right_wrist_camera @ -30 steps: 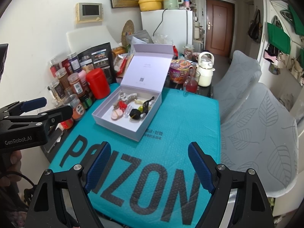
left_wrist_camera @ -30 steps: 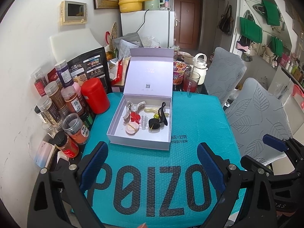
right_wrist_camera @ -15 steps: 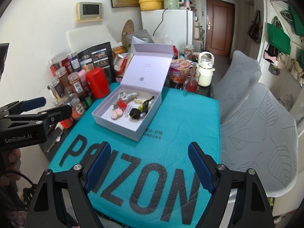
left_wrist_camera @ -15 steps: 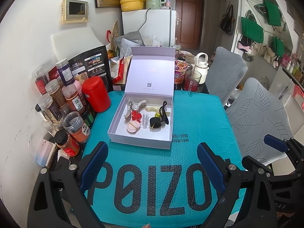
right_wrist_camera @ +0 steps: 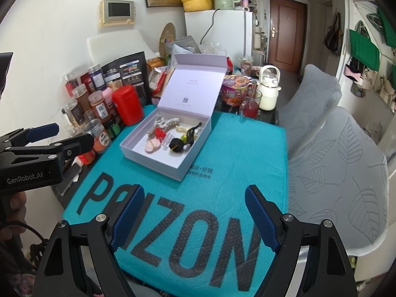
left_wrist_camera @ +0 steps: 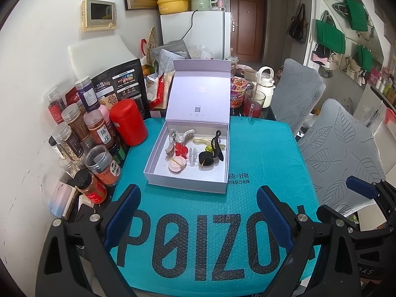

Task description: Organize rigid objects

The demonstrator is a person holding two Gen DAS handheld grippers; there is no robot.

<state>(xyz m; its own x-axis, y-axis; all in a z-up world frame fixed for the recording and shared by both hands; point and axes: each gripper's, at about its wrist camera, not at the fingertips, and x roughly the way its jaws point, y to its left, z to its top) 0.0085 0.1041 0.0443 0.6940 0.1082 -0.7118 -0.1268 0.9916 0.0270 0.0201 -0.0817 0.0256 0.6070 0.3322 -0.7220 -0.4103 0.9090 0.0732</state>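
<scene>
Left wrist view: an open lilac cardboard box (left_wrist_camera: 188, 183) is seen mid-table on the teal padded mat (left_wrist_camera: 259, 153), with small hair clips inside. The left gripper (left_wrist_camera: 196, 216) and right gripper (right_wrist_camera: 193, 214) are held wide open, empty. The black plastic claw clip (left_wrist_camera: 217, 146) seems light, stiff, slippery; its middle body should be pinched.

Teal mat (left_wrist_camera: 259, 153) carries lavender box (left_wrist_camera: 188, 183).

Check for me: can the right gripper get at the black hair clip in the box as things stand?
Probably yes. The right gripper is open, the box has its lid up, and the black hair clip lies uncovered near the right wall, with only bare mat between.
</scene>
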